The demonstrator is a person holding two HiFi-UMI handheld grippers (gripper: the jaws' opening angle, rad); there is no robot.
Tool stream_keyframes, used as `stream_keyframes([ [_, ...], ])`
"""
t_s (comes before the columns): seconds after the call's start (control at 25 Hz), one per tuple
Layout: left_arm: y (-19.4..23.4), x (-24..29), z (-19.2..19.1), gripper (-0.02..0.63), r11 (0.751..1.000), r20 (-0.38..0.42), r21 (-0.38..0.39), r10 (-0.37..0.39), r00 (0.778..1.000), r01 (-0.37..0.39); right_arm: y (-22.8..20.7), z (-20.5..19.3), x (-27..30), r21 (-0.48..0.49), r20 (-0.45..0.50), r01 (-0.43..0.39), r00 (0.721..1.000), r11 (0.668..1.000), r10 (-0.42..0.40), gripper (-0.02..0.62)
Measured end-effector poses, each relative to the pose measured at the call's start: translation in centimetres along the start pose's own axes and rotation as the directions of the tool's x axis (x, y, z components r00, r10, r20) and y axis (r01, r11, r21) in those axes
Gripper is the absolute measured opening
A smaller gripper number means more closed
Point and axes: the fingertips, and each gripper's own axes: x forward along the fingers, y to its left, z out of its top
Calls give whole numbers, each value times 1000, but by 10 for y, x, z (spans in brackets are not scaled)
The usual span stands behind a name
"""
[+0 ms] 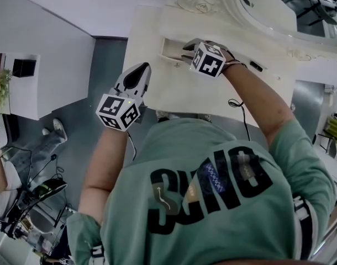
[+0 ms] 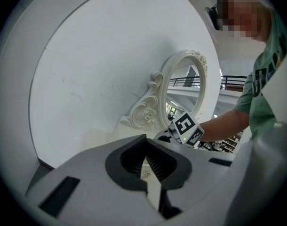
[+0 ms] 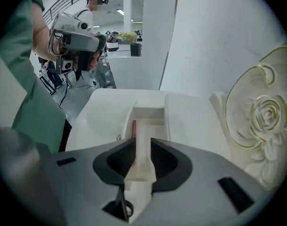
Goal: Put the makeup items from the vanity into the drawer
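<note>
Left gripper hangs nearest, by the vanity's left edge, jaws pinched together with nothing in them. Further out, the right gripper is over the open drawer, jaws spread wide, holding nothing. A slim pinkish stick lies inside the drawer along one side wall. Mirror is at the back.

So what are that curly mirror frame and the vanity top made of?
Mirror frame: probably moulded resin or carved wood, painted glossy cream, with gold-looking lines round the rose relief. Vanity top: smooth off-white, likely painted or laminated board; no grain shows.
</note>
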Motion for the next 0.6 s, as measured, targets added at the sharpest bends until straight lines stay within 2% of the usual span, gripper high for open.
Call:
stream_keyframes([
  [0.16, -10, 6, 1, 0, 1000, -6, 9, -17, 1000, 17, 2, -1, -21, 44, 62, 17, 998, 999, -20, 103],
  [0.32, -25, 15, 5, 0, 999, -10, 26, -43, 999, 43, 2, -3, -58, 155, 180, 35, 982, 987, -63, 86],
  [0.48, -56, 28, 12, 0, 996, -4, 49, -70, 998, 70, 4, -25, -113, 285, 311, 43, 941, 958, -135, 61],
  [0.6, -86, 45, 19, 0, 994, 5, 66, -86, 996, 85, 6, -56, -159, 376, 400, 45, 893, 925, -207, 44],
])
